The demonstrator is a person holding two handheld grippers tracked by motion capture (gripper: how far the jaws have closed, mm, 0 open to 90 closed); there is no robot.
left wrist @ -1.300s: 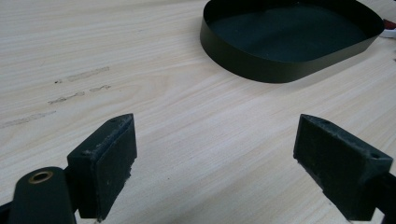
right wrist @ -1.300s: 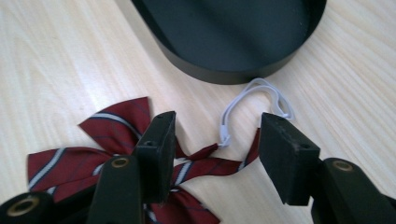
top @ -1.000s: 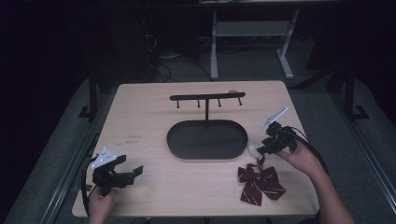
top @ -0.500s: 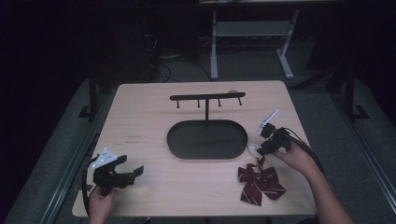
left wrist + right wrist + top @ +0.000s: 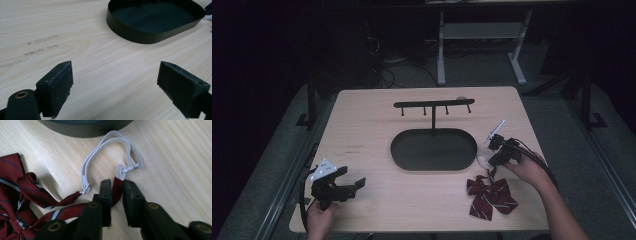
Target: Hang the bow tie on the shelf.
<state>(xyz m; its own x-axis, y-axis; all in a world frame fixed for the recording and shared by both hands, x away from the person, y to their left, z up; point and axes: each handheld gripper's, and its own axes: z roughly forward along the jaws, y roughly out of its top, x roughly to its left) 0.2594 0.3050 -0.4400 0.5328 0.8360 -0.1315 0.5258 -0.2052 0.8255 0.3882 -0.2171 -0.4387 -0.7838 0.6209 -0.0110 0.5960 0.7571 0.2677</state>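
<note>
A dark red striped bow tie point(image 5: 489, 196) lies on the wooden table near its front right. Its white elastic strap point(image 5: 110, 152) loops toward the black oval tray point(image 5: 433, 149). My right gripper point(image 5: 117, 185) is shut on the red strap end point(image 5: 117, 188) of the bow tie point(image 5: 22, 202), just by the white clasp. My right gripper point(image 5: 498, 152) sits between tray and bow tie in the high view. At the front left my left gripper point(image 5: 343, 185) rests low over bare wood. Its jaws stand wide apart with nothing between them point(image 5: 116, 85).
A black hanger stand point(image 5: 433, 107) with several small hooks rises from the tray's point(image 5: 152, 25) far side. Faint scuff marks point(image 5: 37, 45) streak the wood left of the tray. The table edge point(image 5: 412, 231) runs close behind both hands.
My right gripper has dropped and shifted slightly toward the bow tie's strap. The left gripper has stayed in place.
</note>
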